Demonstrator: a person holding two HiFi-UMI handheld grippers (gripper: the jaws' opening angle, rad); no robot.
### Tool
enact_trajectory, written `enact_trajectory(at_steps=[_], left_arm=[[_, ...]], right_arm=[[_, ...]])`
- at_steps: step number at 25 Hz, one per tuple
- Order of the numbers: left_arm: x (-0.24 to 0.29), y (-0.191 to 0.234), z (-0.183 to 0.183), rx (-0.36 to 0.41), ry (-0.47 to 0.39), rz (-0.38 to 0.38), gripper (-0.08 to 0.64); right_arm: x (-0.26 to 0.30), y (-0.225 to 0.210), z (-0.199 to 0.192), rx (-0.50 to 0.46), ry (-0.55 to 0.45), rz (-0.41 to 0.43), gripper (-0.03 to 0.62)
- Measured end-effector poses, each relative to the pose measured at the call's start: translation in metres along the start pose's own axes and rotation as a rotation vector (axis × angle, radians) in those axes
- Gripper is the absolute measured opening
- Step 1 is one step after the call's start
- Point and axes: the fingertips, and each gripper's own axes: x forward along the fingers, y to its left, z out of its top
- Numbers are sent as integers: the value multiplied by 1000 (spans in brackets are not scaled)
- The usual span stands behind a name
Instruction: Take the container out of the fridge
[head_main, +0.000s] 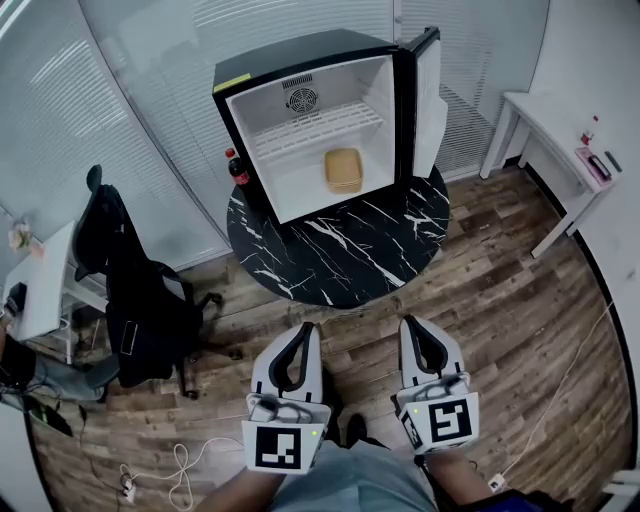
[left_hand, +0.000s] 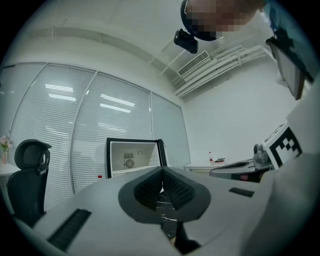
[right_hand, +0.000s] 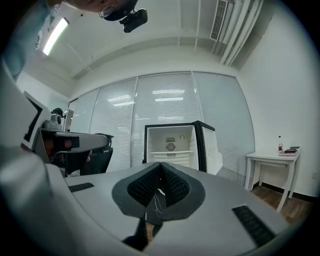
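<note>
A small black fridge stands on a round black marble table with its door swung open to the right. On its white floor, below a wire shelf, lies a tan container. The fridge also shows far ahead in the left gripper view and in the right gripper view. My left gripper and right gripper hang side by side over the wooden floor, well short of the table. Both are shut with nothing between their jaws.
A red-capped cola bottle stands against the fridge's left side. A black office chair sits to the left, beside a white desk. A white side table with small items stands at the right. Cables lie on the floor.
</note>
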Motion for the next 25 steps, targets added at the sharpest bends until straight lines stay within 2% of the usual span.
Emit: enact_trajectory(at_steps=[6,13,18,25], left_arm=[[40,28,-18,-40,0,7,14],[119,86,-42,-71,19,22,14],[180,121,-53,-56,30,13,14],[250,154,-47,-48,-25,-31,14]], right_arm=[[48,-10,-9,-14,26,-2,12],[144,-23,-20,-31,75,18,14],[215,-38,-13,-45,85,20,12],[286,-58,5,-55,55,5,14]])
